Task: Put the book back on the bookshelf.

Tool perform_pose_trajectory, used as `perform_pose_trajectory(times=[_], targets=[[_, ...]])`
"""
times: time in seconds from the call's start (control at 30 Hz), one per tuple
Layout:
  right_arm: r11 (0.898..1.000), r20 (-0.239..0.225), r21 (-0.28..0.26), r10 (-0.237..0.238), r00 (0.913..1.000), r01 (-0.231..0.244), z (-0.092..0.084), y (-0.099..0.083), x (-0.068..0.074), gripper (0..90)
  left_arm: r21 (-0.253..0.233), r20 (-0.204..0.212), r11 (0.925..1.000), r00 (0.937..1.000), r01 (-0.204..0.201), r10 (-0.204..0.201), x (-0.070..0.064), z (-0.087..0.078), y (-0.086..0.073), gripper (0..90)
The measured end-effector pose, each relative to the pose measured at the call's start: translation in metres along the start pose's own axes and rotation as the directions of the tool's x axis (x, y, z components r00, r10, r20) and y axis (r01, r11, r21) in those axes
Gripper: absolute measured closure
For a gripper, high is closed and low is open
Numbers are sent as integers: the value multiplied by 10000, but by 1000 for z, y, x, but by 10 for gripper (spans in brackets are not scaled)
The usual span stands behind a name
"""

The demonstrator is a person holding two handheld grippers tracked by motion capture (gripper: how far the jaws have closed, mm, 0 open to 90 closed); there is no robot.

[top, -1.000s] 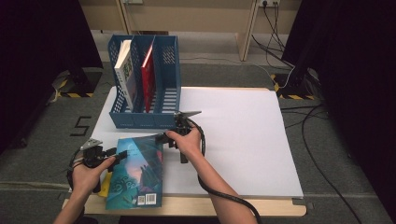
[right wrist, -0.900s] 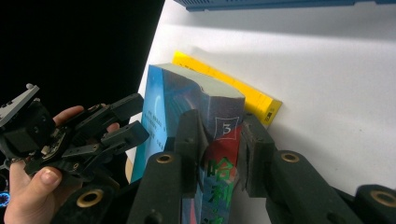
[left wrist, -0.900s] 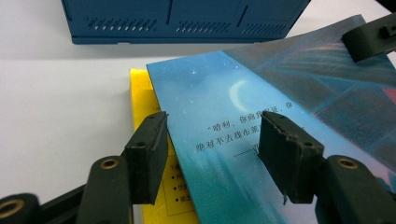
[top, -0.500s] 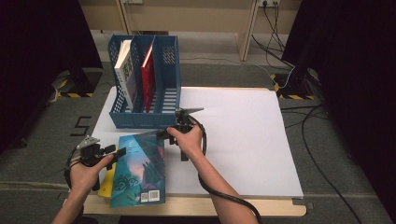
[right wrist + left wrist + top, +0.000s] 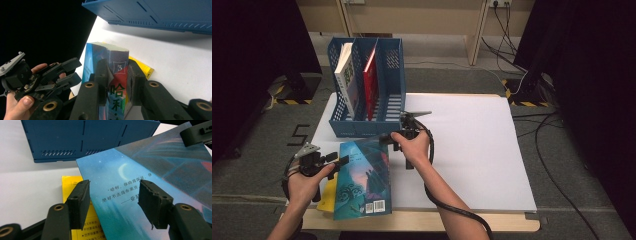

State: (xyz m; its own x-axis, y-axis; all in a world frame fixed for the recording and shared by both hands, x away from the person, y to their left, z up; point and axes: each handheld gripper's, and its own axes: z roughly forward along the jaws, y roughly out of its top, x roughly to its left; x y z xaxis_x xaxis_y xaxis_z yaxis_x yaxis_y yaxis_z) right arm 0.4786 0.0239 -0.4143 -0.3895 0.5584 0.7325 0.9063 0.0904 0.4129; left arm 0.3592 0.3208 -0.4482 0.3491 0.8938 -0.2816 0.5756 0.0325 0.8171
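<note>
Two books already stand in the blue file rack (image 5: 377, 85); the right hand-held gripper (image 5: 116, 82) clamps the blue book (image 5: 362, 175) by its spine, lifting it off the desk (image 5: 472, 150), while the left hand-held gripper (image 5: 113, 197) gapes at its edge, a yellow book (image 5: 72, 182) left beneath

Blue book (image 5: 362, 177): its far end is lifting off the yellow book (image 5: 328, 196), its cover tilting more steeply than a second ago; its near end is now reaching closer to the table's front edge (image 5: 422, 221).

Right gripper (image 5: 391, 139): clamped on the blue book's spine end, it is rising.

Left gripper (image 5: 343, 160): it is sitting slightly farther left of the blue book's edge than before, its jaws open.
</note>
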Motion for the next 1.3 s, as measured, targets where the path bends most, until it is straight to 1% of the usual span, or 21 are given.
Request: perform_pose_trajectory(times=[0.2,0.37,0.67,0.8,0.97,1.03,1.17,1.3], targets=[[9998,86,-123,-153,9998,154,-4,1,2,745,-8,44,10000,10000,-46,46,-1,0,1,418],[9997,145,-206,-108,9998,111,-8,2,1,745,-48,1,10000,10000,-87,87,-2,0,3,417],[9990,250,-377,-216,9995,225,-18,3,1,746,-37,64,9998,9998,-206,206,-5,2,6,415],[9984,212,-511,-251,9995,262,-25,3,1,746,-16,78,9997,9997,-237,237,-6,3,7,415],[9978,326,-603,-271,9991,290,-31,2,-1,746,-18,112,9997,9996,-253,253,-7,5,7,414],[9975,418,-657,-224,9989,251,-36,3,-2,746,-4,124,9996,9996,-267,267,-8,5,7,414],[9949,641,-967,-225,9977,287,-50,5,-4,747,21,119,9996,9995,-295,294,-9,7,7,414],[9931,815,-1116,-256,9963,347,-62,5,-6,746,-10,213,9993,9991,-368,368,-14,9,9,414]])
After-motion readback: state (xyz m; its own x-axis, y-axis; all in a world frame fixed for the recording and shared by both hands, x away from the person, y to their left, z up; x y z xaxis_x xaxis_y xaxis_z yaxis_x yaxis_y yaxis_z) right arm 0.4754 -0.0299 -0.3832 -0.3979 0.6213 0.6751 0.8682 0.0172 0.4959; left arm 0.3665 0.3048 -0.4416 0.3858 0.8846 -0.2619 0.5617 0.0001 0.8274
